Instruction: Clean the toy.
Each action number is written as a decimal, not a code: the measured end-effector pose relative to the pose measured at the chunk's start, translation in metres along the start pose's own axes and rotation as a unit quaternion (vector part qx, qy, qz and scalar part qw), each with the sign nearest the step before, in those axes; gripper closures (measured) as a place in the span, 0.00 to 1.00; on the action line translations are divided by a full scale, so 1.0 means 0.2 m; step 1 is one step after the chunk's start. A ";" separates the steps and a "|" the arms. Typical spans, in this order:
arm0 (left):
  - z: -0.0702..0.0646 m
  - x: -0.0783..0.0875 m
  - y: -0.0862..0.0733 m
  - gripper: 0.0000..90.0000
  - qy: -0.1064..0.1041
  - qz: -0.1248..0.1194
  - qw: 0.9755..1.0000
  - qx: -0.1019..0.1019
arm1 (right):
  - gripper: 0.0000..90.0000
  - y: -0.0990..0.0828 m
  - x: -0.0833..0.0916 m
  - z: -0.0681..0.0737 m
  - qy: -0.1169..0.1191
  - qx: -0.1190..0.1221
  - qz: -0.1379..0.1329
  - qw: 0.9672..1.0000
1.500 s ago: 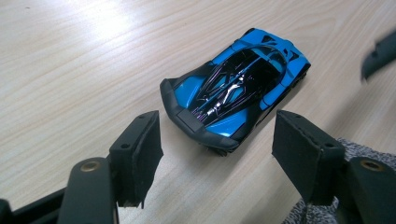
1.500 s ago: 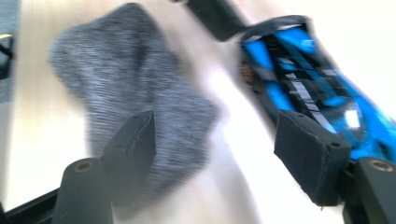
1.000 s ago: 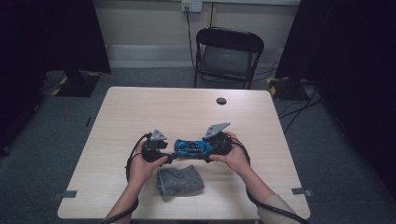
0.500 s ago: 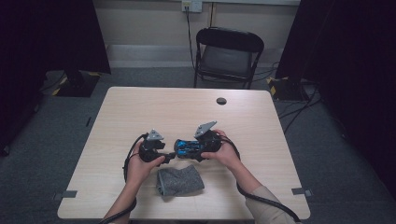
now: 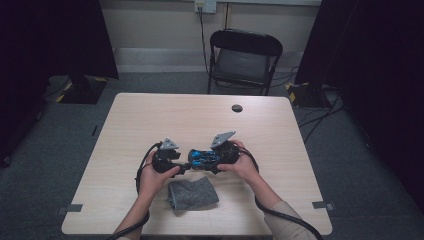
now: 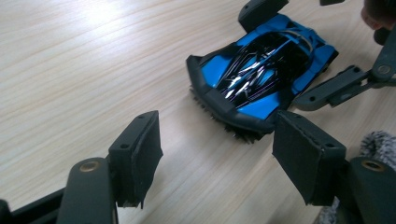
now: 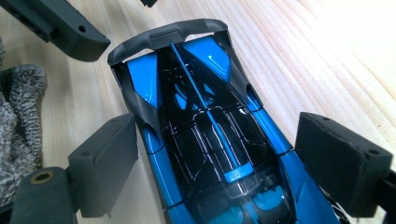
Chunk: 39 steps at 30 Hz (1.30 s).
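Observation:
A blue and black toy car [image 5: 199, 156] [image 6: 261, 79] [image 7: 205, 130] rests on the wooden table [image 5: 280, 125], between the two hand-held grippers. My right gripper [image 5: 212, 160] [image 7: 224, 163] straddles the car's body. Its jaws have just been opening, and a gap shows between the right pad [image 7: 341, 163] and the car's side. My left gripper [image 5: 183, 164] [image 6: 222, 154] is open, its pads just short of the car's dark end, with nothing between them. The right gripper's jaws flank the car's far part in the left gripper view.
A grey cloth [image 5: 192, 195] [image 7: 18, 121] lies crumpled near the table's front edge, just below the grippers. A small black disc [image 5: 237, 108] sits at the back of the table. A black folding chair [image 5: 245, 55] stands behind it.
The right hand with its gripper has shifted a little left and lower, toward the left gripper. The left hand has kept still.

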State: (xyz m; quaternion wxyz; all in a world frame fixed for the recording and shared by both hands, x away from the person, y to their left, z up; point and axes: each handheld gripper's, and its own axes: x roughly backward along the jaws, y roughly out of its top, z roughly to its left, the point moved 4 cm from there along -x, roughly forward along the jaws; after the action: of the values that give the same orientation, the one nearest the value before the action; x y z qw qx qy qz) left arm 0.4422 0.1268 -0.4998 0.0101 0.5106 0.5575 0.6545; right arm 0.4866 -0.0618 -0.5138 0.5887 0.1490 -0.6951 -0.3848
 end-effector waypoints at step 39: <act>0.00 -0.02 -0.01 0.36 -0.010 0.007 1.000 0.014 | 0.13 -0.04 0.00 0.00 -0.012 0.019 0.012 1.000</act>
State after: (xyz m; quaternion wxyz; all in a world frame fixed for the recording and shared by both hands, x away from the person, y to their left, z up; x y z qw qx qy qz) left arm 0.4424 0.1256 -0.5037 0.0041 0.5205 0.5632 0.6417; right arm 0.4845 -0.0671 -0.5187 0.5822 0.1475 -0.7108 -0.3662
